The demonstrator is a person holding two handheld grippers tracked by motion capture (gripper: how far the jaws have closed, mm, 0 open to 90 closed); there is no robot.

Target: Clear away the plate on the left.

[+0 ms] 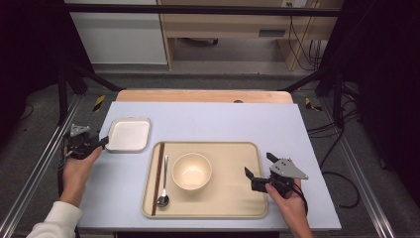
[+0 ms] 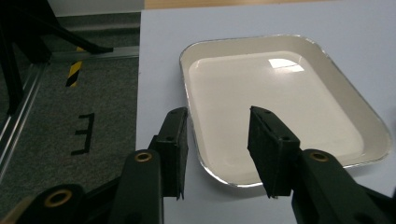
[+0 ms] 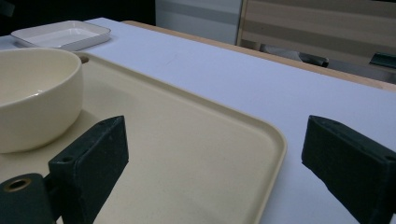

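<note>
Jaws of my left gripper (image 2: 217, 154) stand partly closed around the near left corner of the white square dish (image 2: 280, 93): one jaw hangs outside the rim, the other sits over the dish's inner floor, and the metal-edged lip runs between them. I cannot see either pad pressing on that lip yet, so I take this as the closing phase of a grasp, not a finished one. From above, the left gripper (image 1: 101, 143) meets the dish (image 1: 129, 135) at its left edge, near the left side of the pale table (image 1: 277, 124).

Further out to my right lies the beige tray (image 1: 233, 198), carrying a cream bowl (image 1: 191, 171), a spoon (image 1: 163, 191) and dark chopsticks (image 1: 158, 178) along its left side. My right gripper (image 1: 256, 167) hovers over the tray's right part with its jaws spread wide and nothing between them; its own camera looks across the tray's corner (image 3: 261, 154) towards the bowl (image 3: 32, 93).

My reading: the dish is being picked up, probably to join the setting on the tray. Next I would finish closing on the lip until it is pinched firmly, then lift level. The rim is thin and slick, so a shallow bite could let it tip or slide out.
</note>
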